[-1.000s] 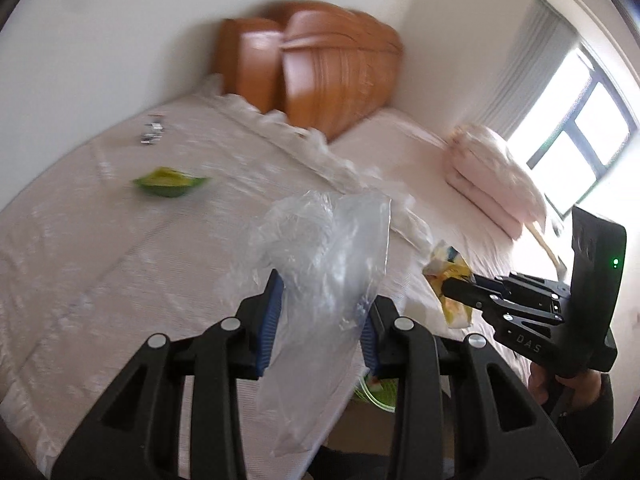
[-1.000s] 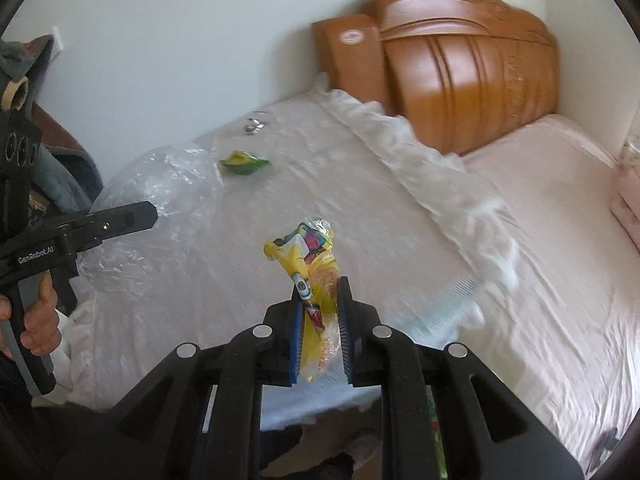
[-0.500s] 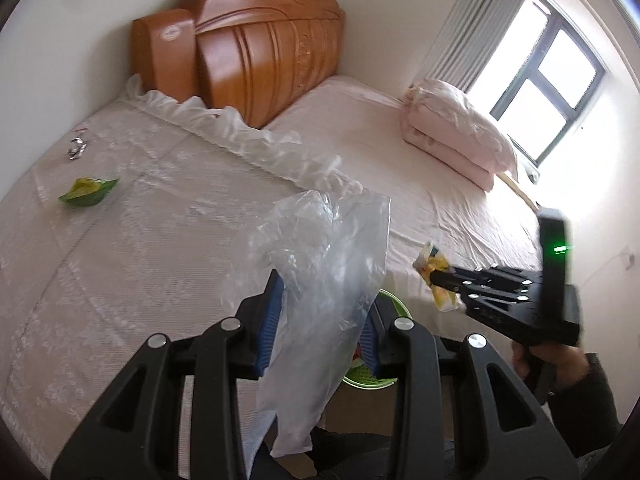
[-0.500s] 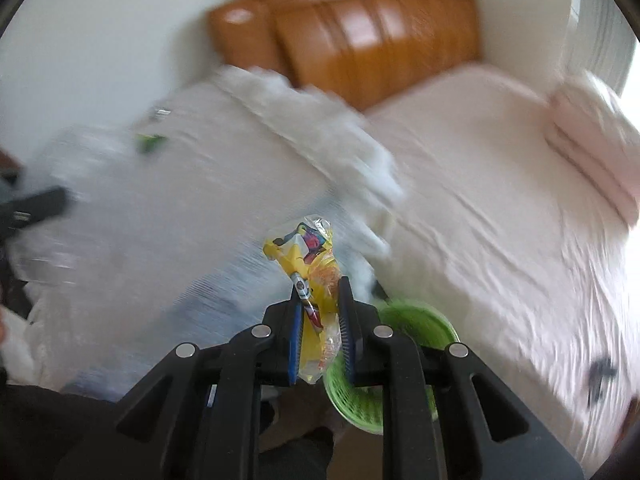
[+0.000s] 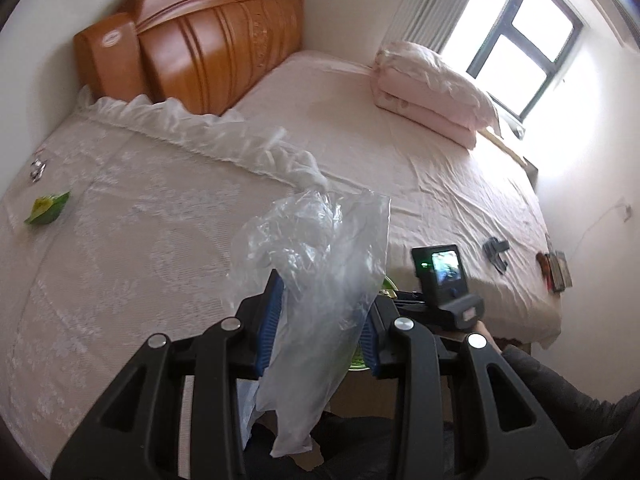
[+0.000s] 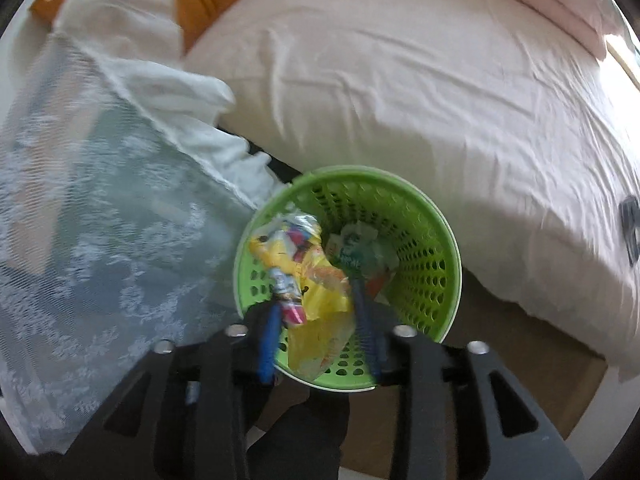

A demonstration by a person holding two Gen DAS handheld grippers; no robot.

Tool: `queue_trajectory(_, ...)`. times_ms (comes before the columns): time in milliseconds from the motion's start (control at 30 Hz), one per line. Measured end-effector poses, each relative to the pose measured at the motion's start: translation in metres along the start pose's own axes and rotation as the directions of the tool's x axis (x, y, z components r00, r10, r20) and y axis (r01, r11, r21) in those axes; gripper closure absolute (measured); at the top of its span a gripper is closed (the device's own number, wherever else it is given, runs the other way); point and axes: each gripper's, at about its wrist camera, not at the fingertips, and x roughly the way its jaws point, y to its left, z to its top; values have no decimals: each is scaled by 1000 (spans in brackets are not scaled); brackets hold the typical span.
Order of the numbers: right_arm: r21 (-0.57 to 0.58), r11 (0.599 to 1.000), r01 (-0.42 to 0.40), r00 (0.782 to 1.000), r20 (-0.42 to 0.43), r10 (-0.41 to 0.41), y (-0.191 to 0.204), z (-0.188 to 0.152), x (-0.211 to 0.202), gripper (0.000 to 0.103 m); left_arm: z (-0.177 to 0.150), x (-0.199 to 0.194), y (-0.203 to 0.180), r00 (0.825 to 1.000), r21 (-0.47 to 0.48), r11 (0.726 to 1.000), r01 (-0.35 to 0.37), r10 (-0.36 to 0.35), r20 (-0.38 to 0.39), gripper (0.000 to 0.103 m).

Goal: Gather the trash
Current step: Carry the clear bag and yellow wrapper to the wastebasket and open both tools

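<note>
The bed (image 5: 400,168) fills the view ahead of the left gripper (image 5: 320,320), its wooden headboard (image 5: 208,40) at the far end. A white lace coverlet (image 5: 120,220) with a ruffled edge covers the side ahead and to the left of that gripper; a pale pink sheet (image 5: 440,184) covers the side to its right. On the coverlet, far left of the gripper, lie a green wrapper (image 5: 47,210) and, beyond it, a small shiny scrap (image 5: 38,168). On the sheet, far ahead and right, sits a folded pink quilt (image 5: 432,96). Further right, near the bed's edge, lie a dark grey object (image 5: 496,252) and some small items too small to identify (image 5: 554,272).

Directly below the right gripper (image 6: 320,320), a green perforated wastebasket (image 6: 424,280) stands on the floor (image 6: 500,380) against the bedside.
</note>
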Motion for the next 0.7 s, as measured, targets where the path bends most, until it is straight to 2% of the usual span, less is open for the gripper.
queue_trajectory(33,8,1000,2,1000,-8,-2,-3,0,2,47,1,3,-6,1000,14,1000,6,-6,-6,69)
queue_trajectory(200,14,1000,4,1000,28,-5,-14,-1,-16,29,3,23,-35,998,70,997,35,-32,-45,69)
queue_trajectory(367,17,1000,8,995,95,-10,-31,0,-54,25,4,62,-65,990,102,990,94,-82,-112,69)
queue_trajectory(500,-4,996,88,982,168,-86,-42,-5,-89,9,2,105,-87,980,126,986,111,-87,-178,69)
queue_trajectory(600,-20,988,152,971,189,-145,-55,-10,-106,8,-3,141,-102,967,138,982,131,-95,-236,68)
queue_trajectory(633,-22,986,164,970,187,-157,-60,-11,-110,8,-5,149,-106,963,141,981,132,-94,-251,60)
queue_trajectory(667,-21,984,177,968,183,-170,-66,-13,-115,8,-7,157,-110,960,143,981,134,-92,-266,42)
queue_trajectory(700,-19,982,187,967,178,-180,-70,-13,-117,8,-8,163,-115,957,146,981,125,-81,-280,33)
